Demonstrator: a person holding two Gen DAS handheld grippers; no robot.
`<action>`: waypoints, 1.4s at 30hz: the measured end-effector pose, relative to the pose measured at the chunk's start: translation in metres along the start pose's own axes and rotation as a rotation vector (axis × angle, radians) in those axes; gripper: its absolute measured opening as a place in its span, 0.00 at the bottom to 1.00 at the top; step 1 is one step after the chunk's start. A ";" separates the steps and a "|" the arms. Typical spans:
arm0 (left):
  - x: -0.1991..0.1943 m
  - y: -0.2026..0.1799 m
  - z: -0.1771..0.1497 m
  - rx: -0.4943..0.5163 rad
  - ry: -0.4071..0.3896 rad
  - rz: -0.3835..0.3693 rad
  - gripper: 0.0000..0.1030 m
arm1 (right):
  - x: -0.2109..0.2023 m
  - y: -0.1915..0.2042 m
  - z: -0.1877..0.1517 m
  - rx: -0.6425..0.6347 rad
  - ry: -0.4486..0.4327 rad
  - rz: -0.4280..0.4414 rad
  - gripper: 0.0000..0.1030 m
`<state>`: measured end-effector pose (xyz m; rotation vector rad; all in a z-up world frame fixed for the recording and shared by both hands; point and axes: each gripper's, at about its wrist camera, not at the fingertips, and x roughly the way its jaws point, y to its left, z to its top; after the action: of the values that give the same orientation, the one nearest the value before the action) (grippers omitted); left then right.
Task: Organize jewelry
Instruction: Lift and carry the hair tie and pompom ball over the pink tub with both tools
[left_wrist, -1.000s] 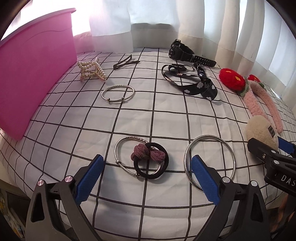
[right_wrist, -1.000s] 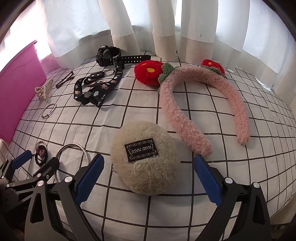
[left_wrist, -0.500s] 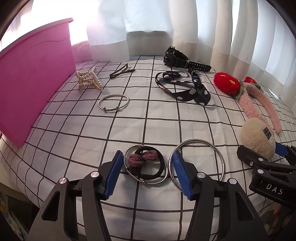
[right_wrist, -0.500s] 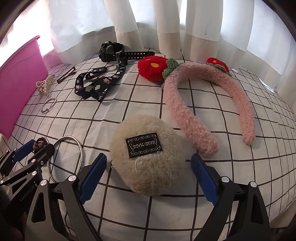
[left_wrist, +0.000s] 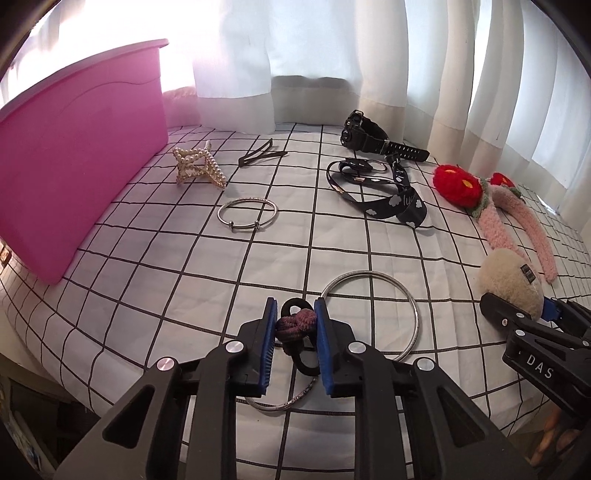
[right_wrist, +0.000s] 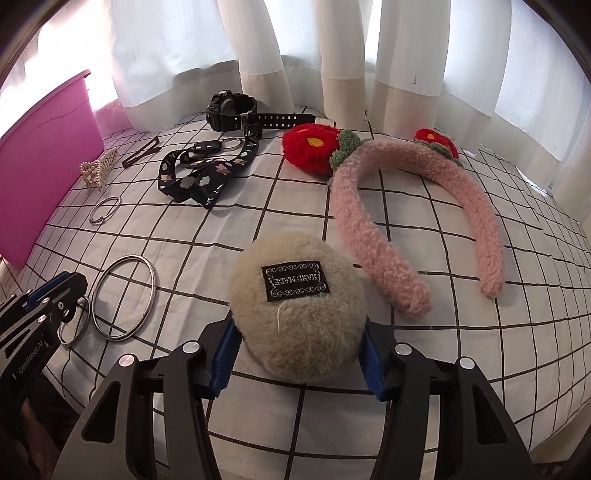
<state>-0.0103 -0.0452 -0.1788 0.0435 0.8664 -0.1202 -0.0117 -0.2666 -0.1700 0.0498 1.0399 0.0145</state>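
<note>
Checked bedsheet (left_wrist: 184, 295), left gripper (left_wrist: 295, 325) jaws closing on hair tie (left_wrist: 295, 323), right gripper (right_wrist: 299, 354) jaws closing around fluffy pouch (right_wrist: 295, 314)

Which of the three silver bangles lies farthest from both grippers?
The small silver bangle with the sliding clasp, lying alone in front of the pearl hair claw. The other two lie right at the left gripper.

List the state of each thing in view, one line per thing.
Left tongs: closing, pads on the hair tie.
Hair tie: pinched, lying over a thin bangle.
Right tongs: closing around the fluffy pouch.
Fluffy pouch: on the bed, label up.
Pink bin: upright.
Watch: unbuckled.
</note>
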 end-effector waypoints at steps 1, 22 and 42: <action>-0.003 0.001 0.001 -0.001 -0.010 0.001 0.20 | -0.002 0.001 0.000 -0.003 -0.007 0.002 0.53; -0.068 0.038 0.053 -0.077 -0.103 0.014 0.20 | -0.081 0.030 0.058 -0.050 -0.129 0.047 0.52; -0.181 0.194 0.131 -0.259 -0.291 0.175 0.20 | -0.168 0.189 0.185 -0.205 -0.331 0.396 0.52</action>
<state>-0.0034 0.1520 0.0424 -0.1379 0.5790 0.1480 0.0644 -0.0905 0.0776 0.0688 0.6808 0.4576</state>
